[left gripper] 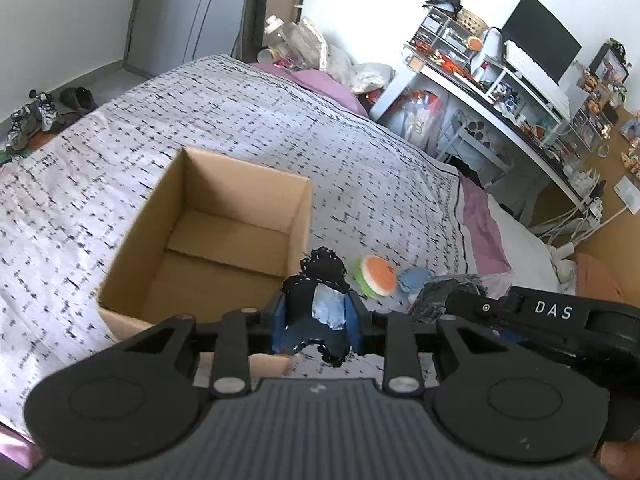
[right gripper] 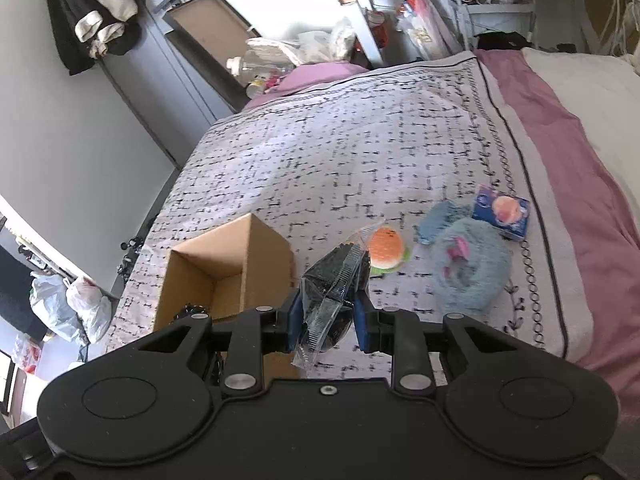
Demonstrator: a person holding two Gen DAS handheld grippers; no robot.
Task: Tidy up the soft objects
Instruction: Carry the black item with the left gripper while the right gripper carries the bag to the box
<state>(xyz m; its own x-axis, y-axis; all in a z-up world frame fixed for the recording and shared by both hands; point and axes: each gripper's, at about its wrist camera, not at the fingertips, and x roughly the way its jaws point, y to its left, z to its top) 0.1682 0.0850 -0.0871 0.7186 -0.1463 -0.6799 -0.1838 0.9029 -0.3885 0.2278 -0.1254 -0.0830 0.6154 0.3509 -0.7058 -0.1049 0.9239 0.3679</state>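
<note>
Grippers tilt downward over the bed (left gripper: pixel 248 120), both aimed past the open cardboard box (left gripper: pixel 208 240) that stands on the patterned bedspread (right gripper: pixel 340 152); the left gripper (left gripper: pixel 318 316) has its jaws clamped on a black stitched-edge soft piece (left gripper: pixel 320 280) with a pale blue patch, held just above the box's near right corner; the right gripper (right gripper: pixel 328 320) has its jaws closed on a black item sealed in a clear plastic bag (right gripper: pixel 332 284), held just to the right of the box, its body also showing at the right edge of the left wrist view; a fingertip shows at that view's lower right corner; right of the box on the bedspread lies an orange and white burger-shaped plush (right gripper: pixel 385 250) with a green rim; further right of the box lie a small blue cloth piece (right gripper: pixel 436 220), a fluffy grey-blue ring-shaped plush (right gripper: pixel 476 276) with a pink bit, and a small blue carton (right gripper: pixel 502 212); the box's inside looks bare in the left wrist view; beyond the box, a pink sheet edges the bed; a cluttered white desk (left gripper: pixel 492 108) with a dark monitor (left gripper: pixel 540 36) stands past the bed; shoes (left gripper: pixel 36 116) sit on the floor left of the box's far side; clothes hang by a grey door (right gripper: pixel 132 64).
</note>
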